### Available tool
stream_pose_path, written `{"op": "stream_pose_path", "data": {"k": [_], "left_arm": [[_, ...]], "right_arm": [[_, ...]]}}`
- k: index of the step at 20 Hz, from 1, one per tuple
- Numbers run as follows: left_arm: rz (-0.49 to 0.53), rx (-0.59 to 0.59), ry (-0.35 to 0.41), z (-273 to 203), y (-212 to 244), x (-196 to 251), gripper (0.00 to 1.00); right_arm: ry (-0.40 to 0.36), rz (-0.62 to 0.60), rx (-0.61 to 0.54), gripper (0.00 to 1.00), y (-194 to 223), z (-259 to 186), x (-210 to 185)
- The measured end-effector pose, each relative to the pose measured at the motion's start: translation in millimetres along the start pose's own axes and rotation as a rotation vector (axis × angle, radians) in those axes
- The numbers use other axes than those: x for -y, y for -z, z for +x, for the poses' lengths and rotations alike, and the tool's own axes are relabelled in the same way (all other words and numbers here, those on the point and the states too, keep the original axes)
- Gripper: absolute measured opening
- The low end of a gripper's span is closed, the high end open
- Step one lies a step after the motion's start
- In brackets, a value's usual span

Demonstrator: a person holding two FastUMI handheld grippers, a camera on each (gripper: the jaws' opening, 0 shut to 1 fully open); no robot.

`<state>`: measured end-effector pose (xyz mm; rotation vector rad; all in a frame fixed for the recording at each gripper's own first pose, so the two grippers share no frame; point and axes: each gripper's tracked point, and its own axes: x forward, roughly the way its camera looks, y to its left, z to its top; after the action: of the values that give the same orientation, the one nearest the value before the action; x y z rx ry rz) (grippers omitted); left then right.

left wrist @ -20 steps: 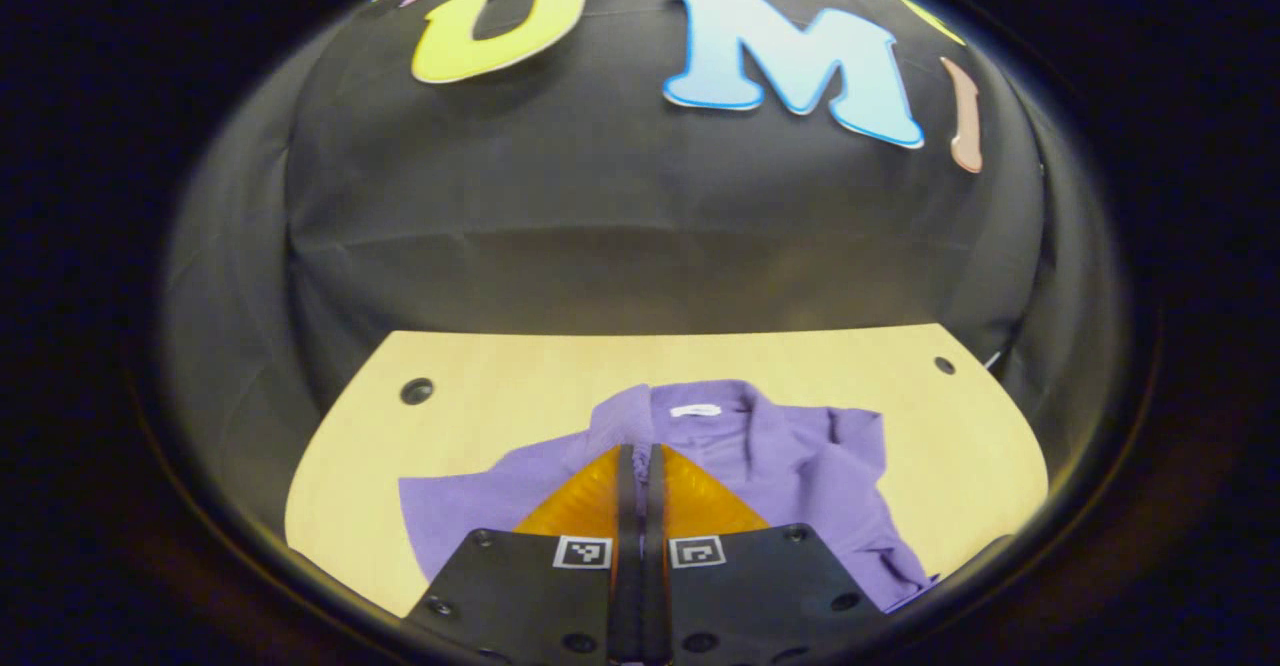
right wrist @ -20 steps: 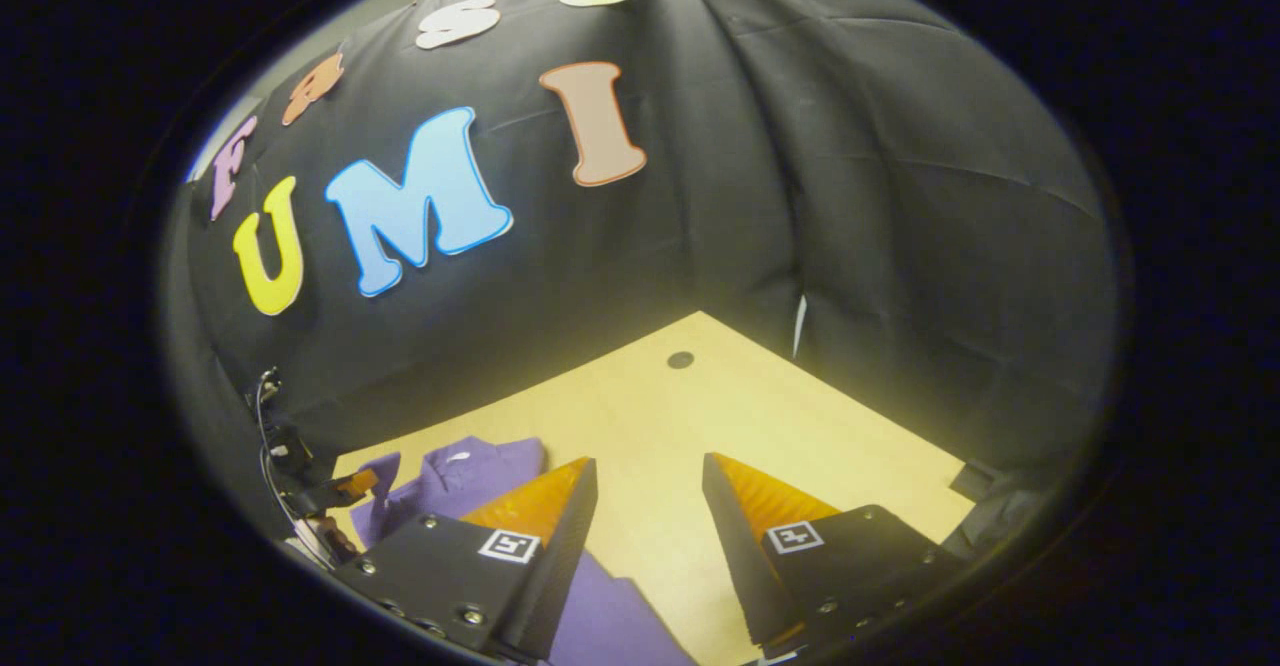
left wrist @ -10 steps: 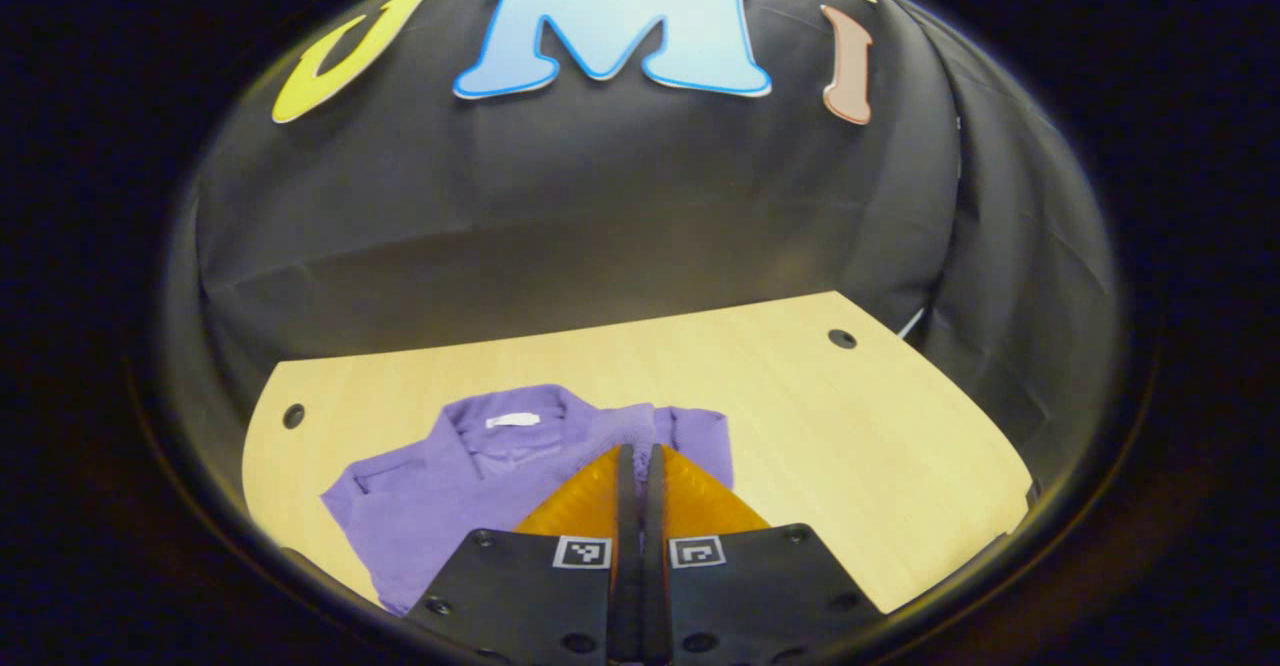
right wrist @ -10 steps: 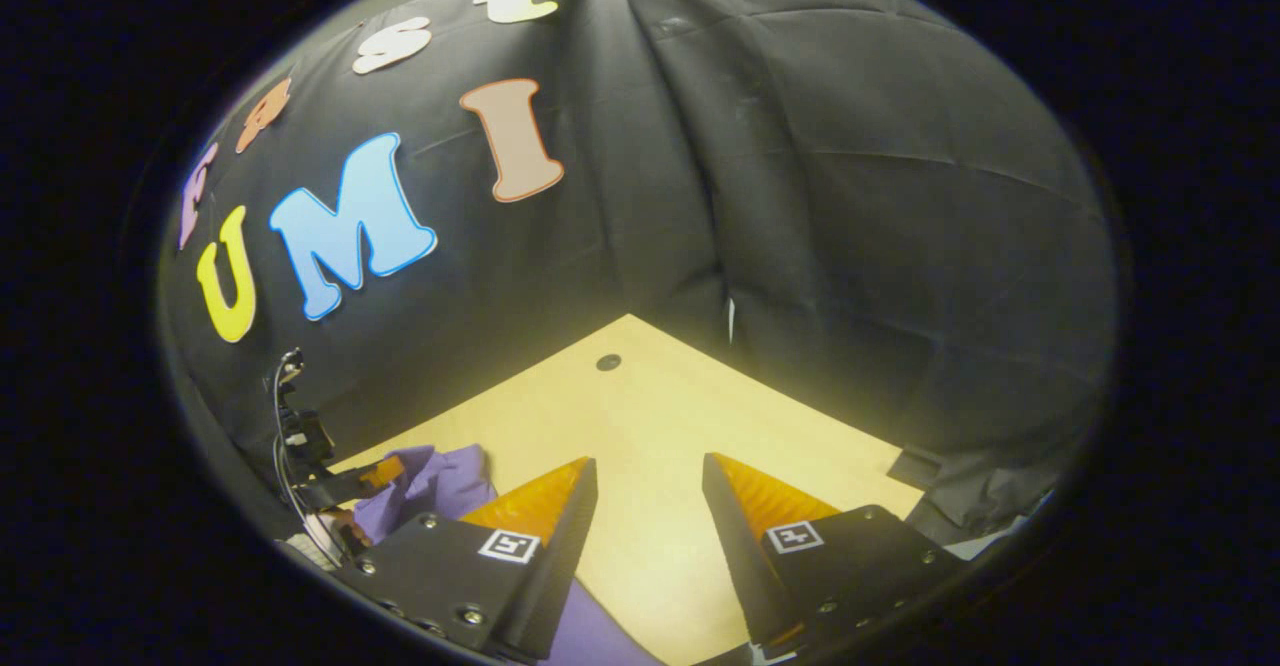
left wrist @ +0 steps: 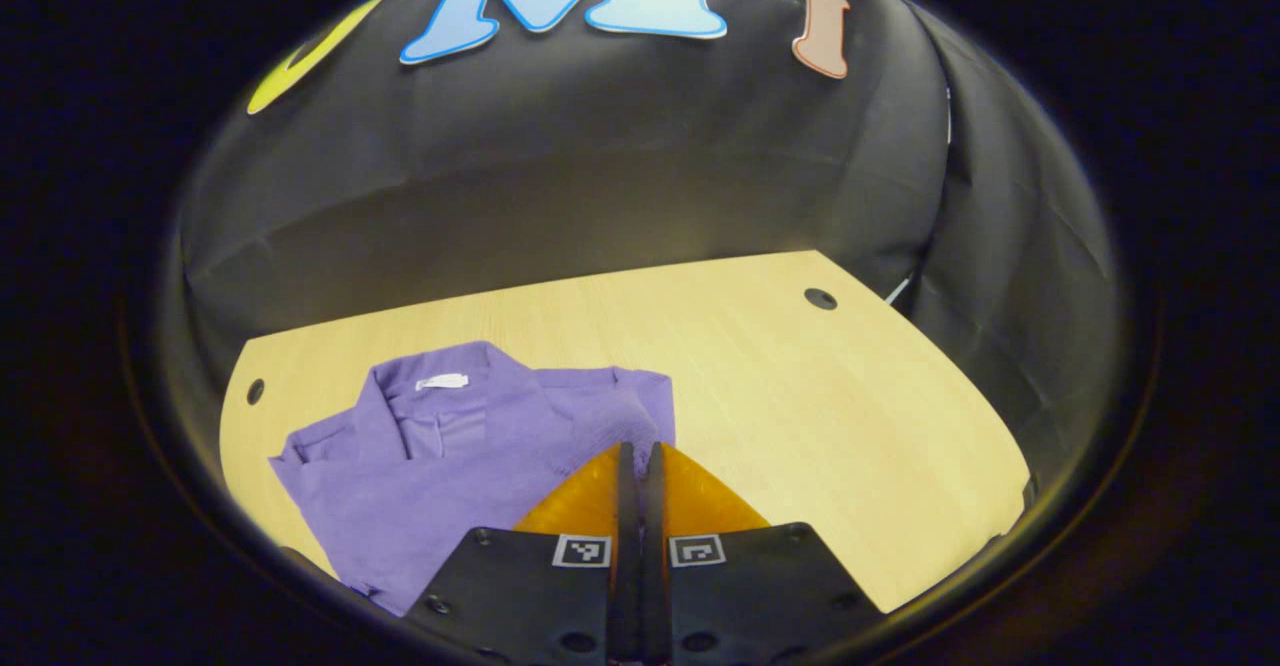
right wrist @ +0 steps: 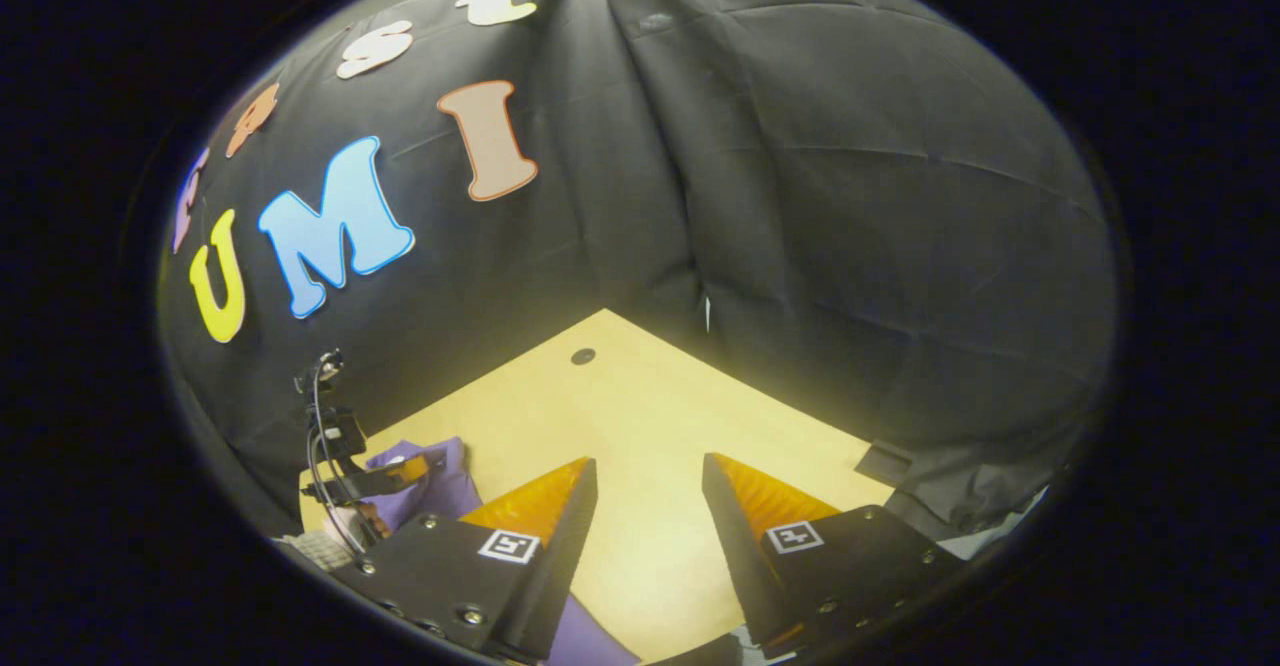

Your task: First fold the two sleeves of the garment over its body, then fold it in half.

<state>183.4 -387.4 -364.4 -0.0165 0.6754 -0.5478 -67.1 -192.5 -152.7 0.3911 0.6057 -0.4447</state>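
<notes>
Both fingers of the left gripper (left wrist: 635, 456) are pressed together on a fold of the purple garment (left wrist: 450, 456), which spreads toward ten o'clock across the wooden table (left wrist: 800, 396). The right gripper (right wrist: 648, 476) is spread apart, grasping nothing, bare tabletop between its fingers and purple cloth at eight o'clock.

We see a light wooden table (left wrist: 800, 396) across the lower half of the left gripper view, with a small dark round hole (left wrist: 820, 298) near its far right corner and another hole (left wrist: 256, 391) at its left edge. Behind it hangs a creased black cloth wall (left wrist: 600, 176). In the right gripper view two cloth walls (right wrist: 850, 226) meet in a corner above the table's far corner (right wrist: 620, 331), and warm light falls on the wood.
</notes>
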Motion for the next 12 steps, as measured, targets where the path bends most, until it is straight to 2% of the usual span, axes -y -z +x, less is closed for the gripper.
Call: {"op": "stream_pose_path", "data": {"k": [3, 4, 7, 8, 9, 10, 11, 12], "left_arm": [[-0.014, -0.011, 0.034, -2.9, 1.2, 6.4, 0.11], [-0.017, -0.007, 0.049, -2.9, 2.2, 7.5, 0.33], [0.028, 0.019, 0.028, -17.6, -6.4, 0.3, 1.0], [0.036, 0.024, 0.03, -23.4, -7.5, -0.8, 0.92], [0.038, 0.028, 0.039, -29.5, -7.4, -1.2, 0.92], [0.039, 0.032, 0.045, -37.9, -7.7, -2.9, 1.0], [0.042, 0.037, 0.05, -46.3, -7.6, -5.6, 0.92], [0.05, 0.042, 0.053, -55.2, -5.8, -9.1, 0.94]], "right_arm": [[-0.011, -0.013, -0.008, 0.68, 0.9, 2.6, -2.3], [-0.018, -0.016, -0.011, 0.68, 0.9, 3.0, -3.1], [-0.047, -0.024, -0.021, 0.68, 2.2, 6.1, -12.1], [-0.057, -0.029, -0.024, 0.68, 3.9, 7.1, -14.5], [-0.067, -0.036, -0.028, 0.68, 4.4, 8.8, -18.9], [-0.079, -0.044, -0.035, 0.68, 8.1, 10.7, -23.1], [-0.09, -0.052, -0.042, 0.68, 10.0, 12.0, -27.9], [-0.102, -0.06, -0.047, 0.68, 12.2, 12.5, -31.7]]}}
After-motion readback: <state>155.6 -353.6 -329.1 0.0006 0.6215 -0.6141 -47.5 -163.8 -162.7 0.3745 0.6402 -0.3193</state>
